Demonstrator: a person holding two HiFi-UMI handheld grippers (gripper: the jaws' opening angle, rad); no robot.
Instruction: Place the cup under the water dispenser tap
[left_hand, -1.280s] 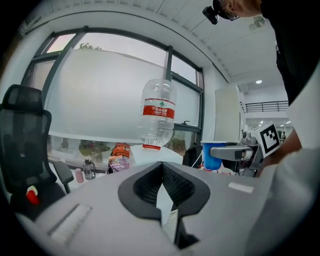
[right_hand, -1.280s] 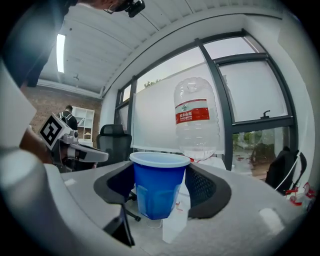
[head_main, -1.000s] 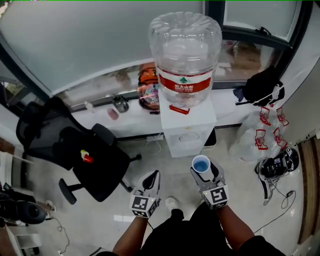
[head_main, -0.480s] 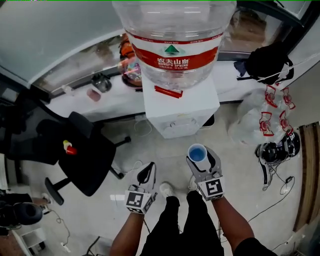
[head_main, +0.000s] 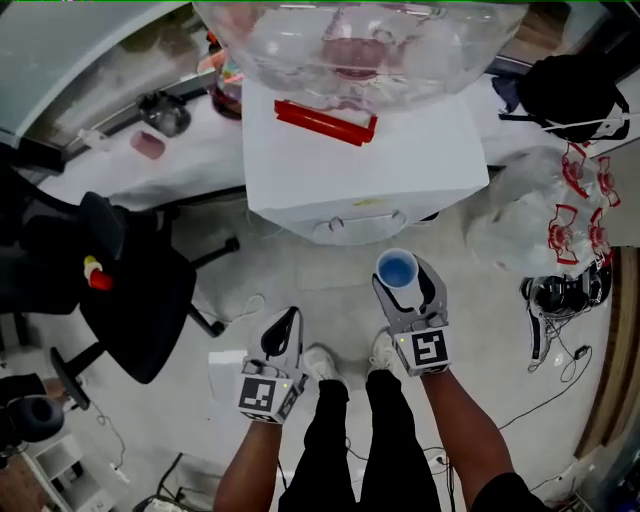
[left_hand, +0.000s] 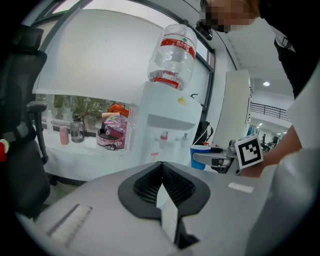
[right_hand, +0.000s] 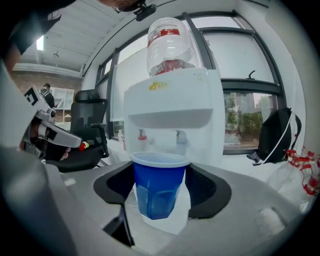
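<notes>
Right claw (head_main: 408, 285) grips the blue cup (right_hand: 159, 187), jaws wide around it, just short of the dispenser (right_hand: 170, 100) taps (right_hand: 180, 142). Left claw (left_hand: 161, 186) is closed and empty. Knocking the dispenser's front could tip the cup.

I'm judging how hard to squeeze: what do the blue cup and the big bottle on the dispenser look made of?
The blue cup is probably thin plastic, glossy and slightly translucent: light shows through its faceted wall. The big bottle is likely clear rigid plastic: see-through, with glossy highlights and a red label band.
</notes>
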